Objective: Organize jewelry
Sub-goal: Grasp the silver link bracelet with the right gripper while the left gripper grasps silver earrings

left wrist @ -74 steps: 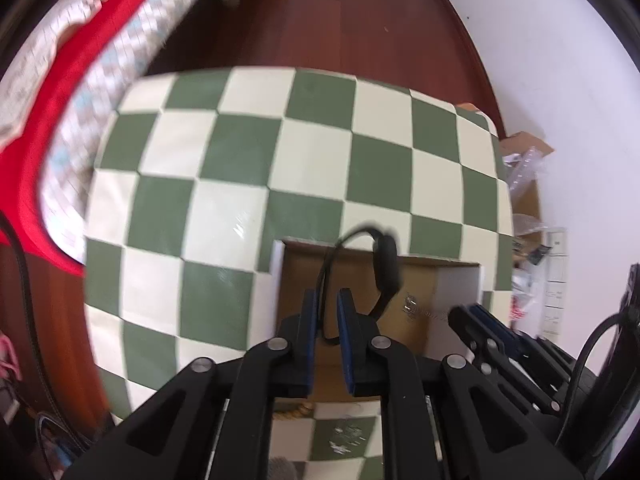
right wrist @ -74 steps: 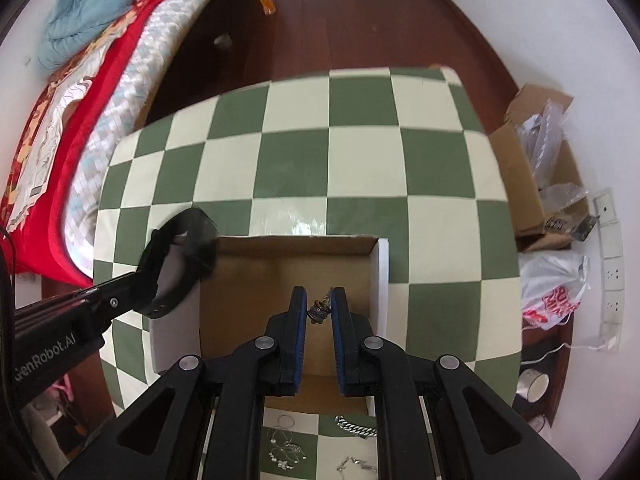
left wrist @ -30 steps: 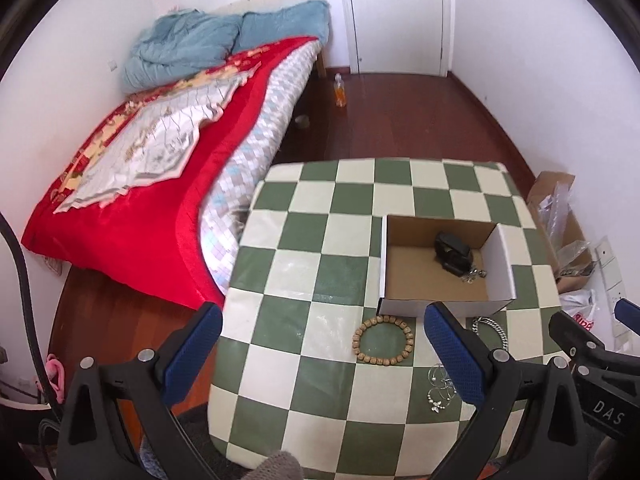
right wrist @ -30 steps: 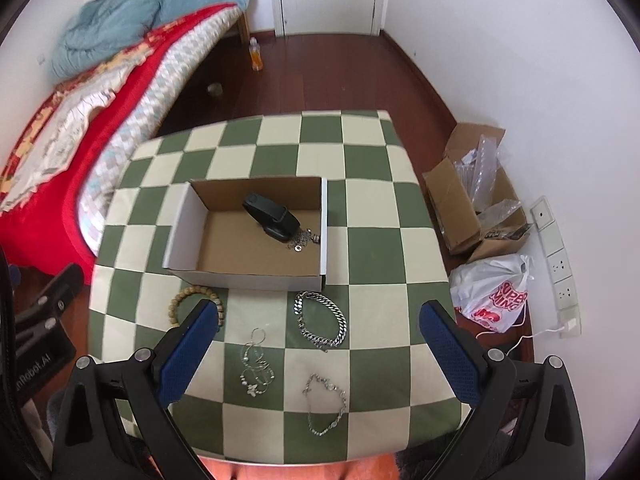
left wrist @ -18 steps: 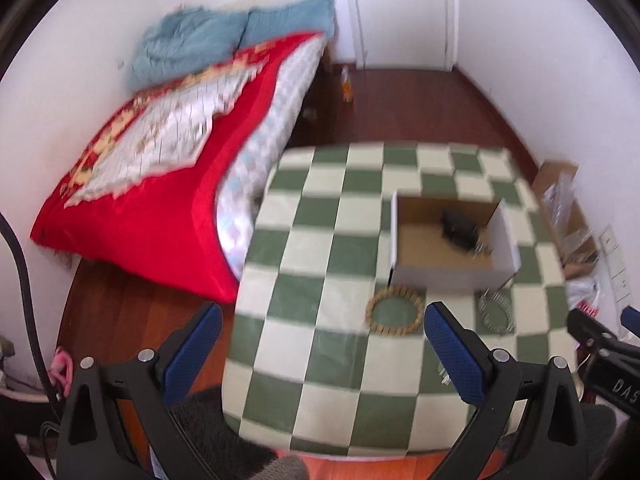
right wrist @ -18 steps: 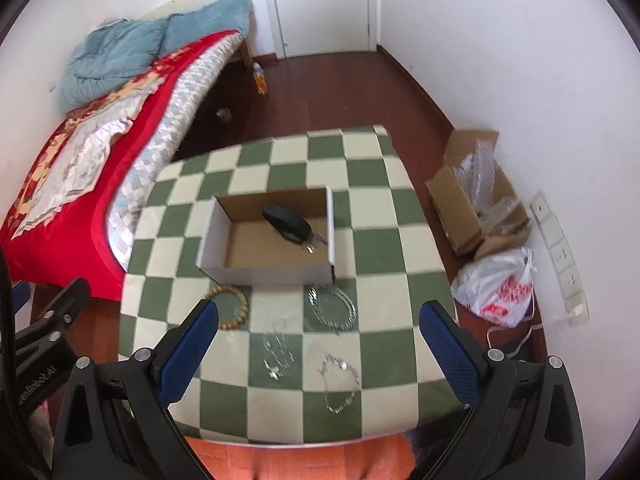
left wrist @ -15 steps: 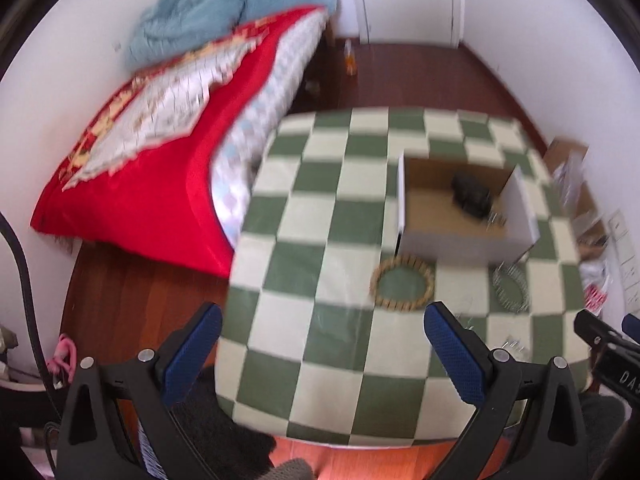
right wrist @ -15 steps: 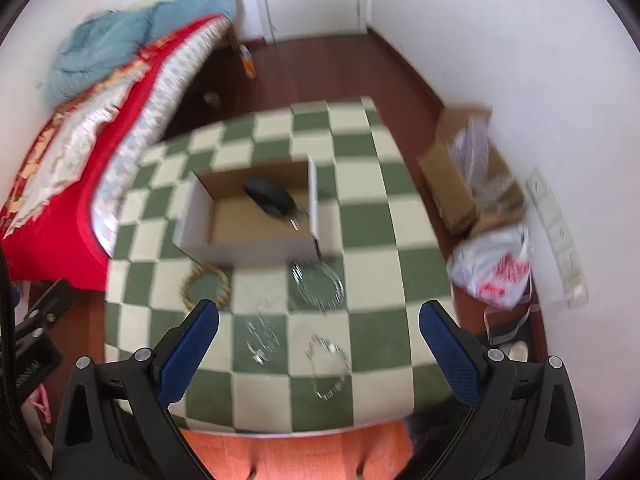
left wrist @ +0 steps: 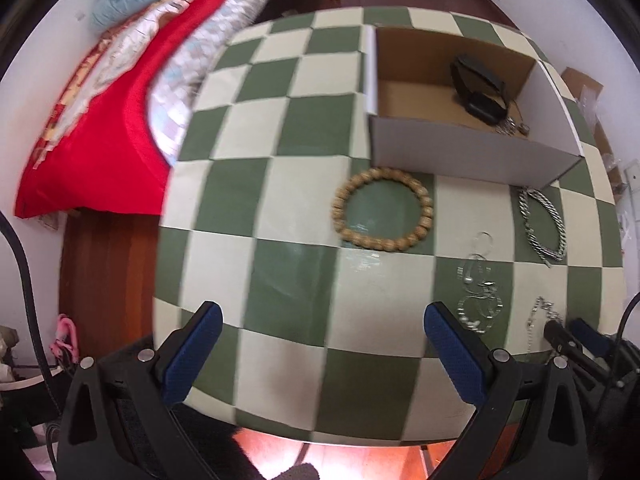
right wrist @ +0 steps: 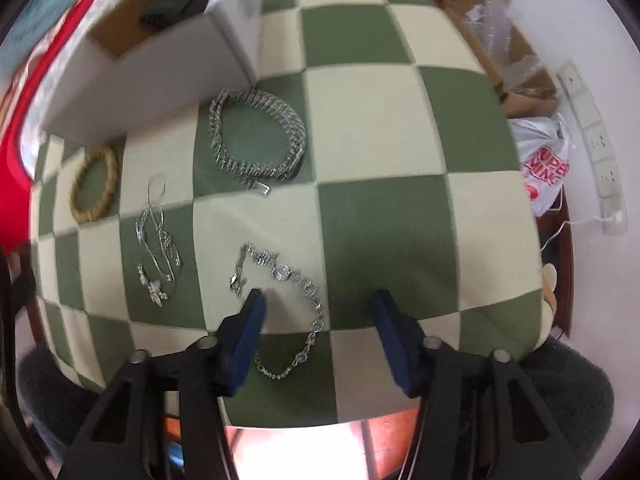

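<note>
An open cardboard box (left wrist: 460, 156) on the checkered table (left wrist: 280, 160) holds a black watch (left wrist: 478, 88) and a small silver piece (left wrist: 514, 129). A wooden bead bracelet (left wrist: 383, 209) lies in front of it. My left gripper (left wrist: 320, 344) is open and empty, low over the table's near edge, short of the bracelet. My right gripper (right wrist: 318, 316) is open and empty, its jaws on either side of a thin silver bracelet (right wrist: 288, 300). A thick silver chain (right wrist: 256, 140) and a tangled thin necklace (right wrist: 158, 244) lie beyond it.
A red bed (left wrist: 104, 120) stands left of the table. A cardboard carton (right wrist: 508, 52) and a white plastic bag (right wrist: 544, 164) sit on the floor to the right, by a white wall.
Both grippers have dropped from high above the table to just over its near edge. The right one has come down around the thin silver bracelet. Earlier still, they left the watch and a small piece in the box.
</note>
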{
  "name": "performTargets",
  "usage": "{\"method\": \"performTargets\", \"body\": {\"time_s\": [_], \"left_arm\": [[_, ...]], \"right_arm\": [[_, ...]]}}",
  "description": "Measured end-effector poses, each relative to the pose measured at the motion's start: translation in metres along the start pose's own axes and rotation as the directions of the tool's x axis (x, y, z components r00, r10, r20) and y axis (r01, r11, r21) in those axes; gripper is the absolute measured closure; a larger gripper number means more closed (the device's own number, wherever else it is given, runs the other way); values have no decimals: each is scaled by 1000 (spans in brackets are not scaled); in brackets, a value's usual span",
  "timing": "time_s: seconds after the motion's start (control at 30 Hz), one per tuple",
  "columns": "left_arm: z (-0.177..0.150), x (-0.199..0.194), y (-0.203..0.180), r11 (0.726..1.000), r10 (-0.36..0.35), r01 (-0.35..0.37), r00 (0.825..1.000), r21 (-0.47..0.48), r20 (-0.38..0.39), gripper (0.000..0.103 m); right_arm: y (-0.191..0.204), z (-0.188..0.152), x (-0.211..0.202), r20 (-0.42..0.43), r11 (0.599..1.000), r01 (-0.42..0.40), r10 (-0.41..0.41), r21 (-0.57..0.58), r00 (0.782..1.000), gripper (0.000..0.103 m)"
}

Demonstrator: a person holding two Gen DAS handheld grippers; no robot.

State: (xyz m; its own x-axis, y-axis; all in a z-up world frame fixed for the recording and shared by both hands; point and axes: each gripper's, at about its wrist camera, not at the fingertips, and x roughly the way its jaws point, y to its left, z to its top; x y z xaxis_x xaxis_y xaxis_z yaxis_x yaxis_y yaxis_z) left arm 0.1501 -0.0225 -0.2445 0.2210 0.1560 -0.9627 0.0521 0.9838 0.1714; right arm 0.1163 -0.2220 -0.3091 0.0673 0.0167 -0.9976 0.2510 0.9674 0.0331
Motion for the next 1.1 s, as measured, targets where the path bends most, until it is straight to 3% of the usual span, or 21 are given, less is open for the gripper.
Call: {"method": "performTargets", "body": {"time_s": [0.07,0.1,0.27,0.4,0.5,0.53,0.6,0.63,0.67,0.83,1.1], "left_arm": [[1,5,-9,999,-31,31,999,13,-17,1],[1,9,-16,998,-47,48,998,30,-29,1],[-1,27,-46,988,-112,121,989,94,-98,5],[-5,42,-66,983,-111,128,985,130,-132,8],[-9,46,-76,977,-140,158,981,144,-131,19],[-11,44,-77,975,-157,173,981,142,-116,28],[-13,38,-79,969,-191,204,977,138,-96,57],[-13,35,-80,969,-185,196,979,149,-85,89],[-13,35,-81,967,-189,202,978,154,-93,101],[-12,28,-67,965,-215,227,972,130,-97,102],[-1,-27,-27,958,-272,270,962,100,2,102]], "right_arm": [[8,-4,-1,33,998,50,-48,-44,998,71],[9,-5,-1,49,998,49,-46,-48,998,96],[-20,-2,-4,80,998,46,-49,33,996,96],[-53,2,-7,83,992,49,-59,115,995,96],[-69,8,-10,77,988,46,-57,146,995,96],[-72,7,-11,78,988,44,-56,151,995,96],[-74,7,-12,74,988,38,-50,153,996,96],[-74,7,-11,72,988,33,-45,153,996,96],[-76,10,-10,70,988,29,-40,152,997,96],[-65,11,-12,80,990,-1,-10,141,997,96],[-54,15,-44,157,990,-74,54,120,986,96]]}}
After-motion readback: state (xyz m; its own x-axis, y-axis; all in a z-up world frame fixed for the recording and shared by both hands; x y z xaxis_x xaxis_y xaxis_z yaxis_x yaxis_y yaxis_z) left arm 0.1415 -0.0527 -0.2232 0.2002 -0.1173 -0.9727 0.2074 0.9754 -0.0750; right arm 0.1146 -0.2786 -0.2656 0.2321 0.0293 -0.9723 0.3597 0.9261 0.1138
